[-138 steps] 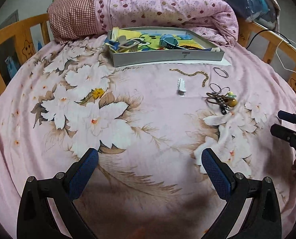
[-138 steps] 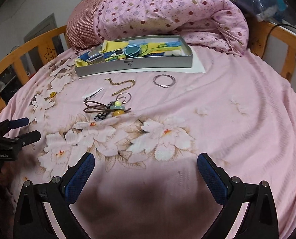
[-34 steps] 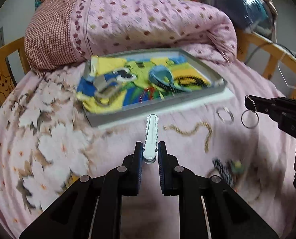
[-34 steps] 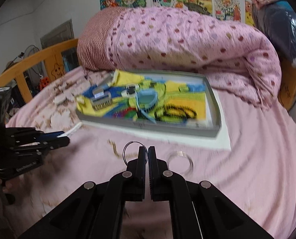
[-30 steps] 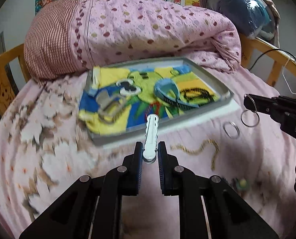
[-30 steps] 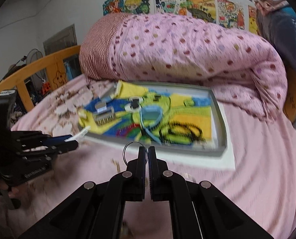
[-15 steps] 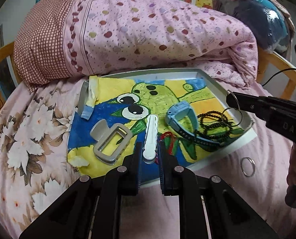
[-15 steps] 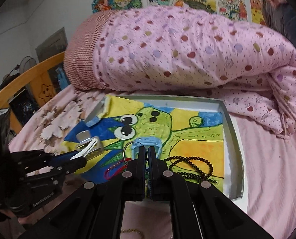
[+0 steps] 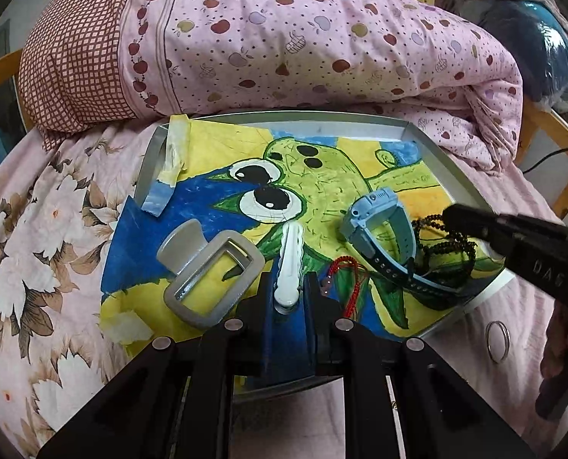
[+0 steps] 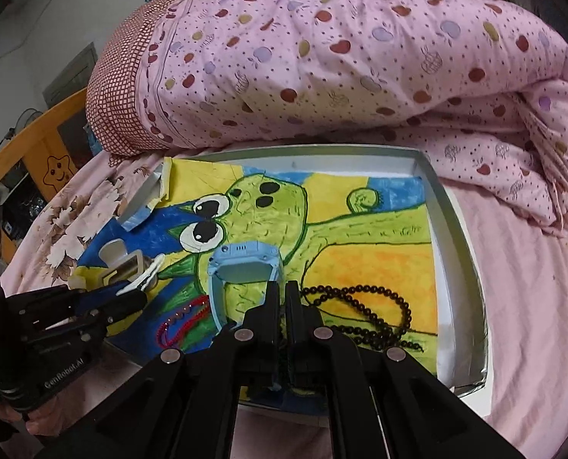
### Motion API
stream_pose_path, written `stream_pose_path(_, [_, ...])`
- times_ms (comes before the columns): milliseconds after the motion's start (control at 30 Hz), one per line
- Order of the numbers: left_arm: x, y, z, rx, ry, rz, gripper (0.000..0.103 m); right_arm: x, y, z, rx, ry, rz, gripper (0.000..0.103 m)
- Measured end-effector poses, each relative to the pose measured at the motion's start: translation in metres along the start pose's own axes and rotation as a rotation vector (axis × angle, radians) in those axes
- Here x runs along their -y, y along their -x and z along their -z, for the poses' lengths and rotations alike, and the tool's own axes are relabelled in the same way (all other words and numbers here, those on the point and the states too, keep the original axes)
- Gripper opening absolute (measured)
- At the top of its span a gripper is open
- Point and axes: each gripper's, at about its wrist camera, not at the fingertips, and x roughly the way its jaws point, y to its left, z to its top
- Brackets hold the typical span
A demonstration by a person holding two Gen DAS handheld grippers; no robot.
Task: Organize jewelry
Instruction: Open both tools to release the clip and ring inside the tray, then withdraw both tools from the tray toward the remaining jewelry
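Observation:
A grey metal tray (image 9: 152,157) lined with a frog drawing lies on the bed; it also shows in the right wrist view (image 10: 446,210). My left gripper (image 9: 288,287) is shut on a white hair clip (image 9: 291,256), held low over the tray's near part. My right gripper (image 10: 283,290) is shut, low over the tray by the blue watch (image 10: 245,264); the metal ring it carried is not visible now. In the tray lie the blue watch (image 9: 383,237), a grey buckle (image 9: 215,275), black beads (image 10: 372,313) and a red cord (image 10: 180,321).
A rolled pink dotted quilt (image 9: 284,46) lies right behind the tray. One metal ring (image 9: 497,341) lies on the floral sheet right of the tray. Wooden bed rails (image 10: 27,149) stand at the sides.
Both grippers have moved forward and down over the tray. The ring seen in the right gripper half a second ago no longer shows.

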Motion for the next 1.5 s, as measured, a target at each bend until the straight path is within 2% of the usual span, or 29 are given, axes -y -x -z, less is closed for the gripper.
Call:
stream_pose_path(167, [0.000,0.004,-0.001,0.008,0.010,0.023,0.015,0.004,0.006,0.004,0.011,-0.008,0.007,0.005])
stream_pose_path(300, [0.003,0.017,-0.002,0.051,0.012,0.029,0.049,0.009,0.019,0.004,0.041,-0.026,0.018,0.009])
stream_pose_path(367, [0.007,0.027,-0.003,0.085,0.004,0.029,0.051,0.011,0.026,0.003,0.062,-0.036,0.021,0.029])
stream_pose_path(400, [0.009,0.031,-0.004,0.092,-0.006,0.026,0.051,0.012,0.031,0.003,0.076,-0.041,0.020,0.033])
stream_pose_path(467, [0.013,0.038,-0.005,0.108,-0.016,0.025,0.052,0.013,0.043,0.003,0.104,-0.052,0.019,0.038])
stream_pose_path(500, [0.014,0.042,-0.006,0.118,-0.018,0.028,0.055,0.013,0.049,0.003,0.116,-0.056,0.020,0.038])
stream_pose_path(533, [0.016,0.046,-0.006,0.132,-0.015,0.028,0.062,0.013,0.053,0.003,0.124,-0.058,0.019,0.038])
stream_pose_path(600, [0.018,0.056,-0.006,0.157,-0.013,0.027,0.072,0.013,0.066,0.003,0.146,-0.064,0.024,0.050])
stream_pose_path(667, [0.019,0.067,-0.005,0.180,-0.010,0.040,0.072,0.013,0.081,0.005,0.181,-0.073,0.015,0.071])
stream_pose_path(700, [0.020,0.071,-0.005,0.184,-0.008,0.046,0.073,0.013,0.089,0.006,0.199,-0.075,0.012,0.075])
stream_pose_path(800, [0.021,0.088,-0.002,0.202,0.013,0.063,0.084,0.010,0.110,0.011,0.236,-0.068,0.013,0.081])
stream_pose_path(867, [0.021,0.100,0.000,0.224,0.031,0.077,0.088,0.008,0.122,0.015,0.254,-0.069,0.022,0.091])
stream_pose_path(900, [0.022,0.105,0.001,0.230,0.036,0.081,0.094,0.007,0.128,0.018,0.260,-0.073,0.017,0.091])
stream_pose_path(1000, [0.025,0.126,0.004,0.266,0.038,0.093,0.096,0.005,0.145,0.027,0.273,-0.084,0.028,0.102])
stream_pose_path(1200, [0.041,0.162,0.019,0.299,-0.026,0.080,0.097,0.005,0.180,0.051,0.308,-0.114,0.042,0.103])
stream_pose_path(1500, [0.055,0.199,0.056,0.313,-0.039,0.096,0.098,0.003,0.222,0.089,0.316,-0.131,0.062,0.103])
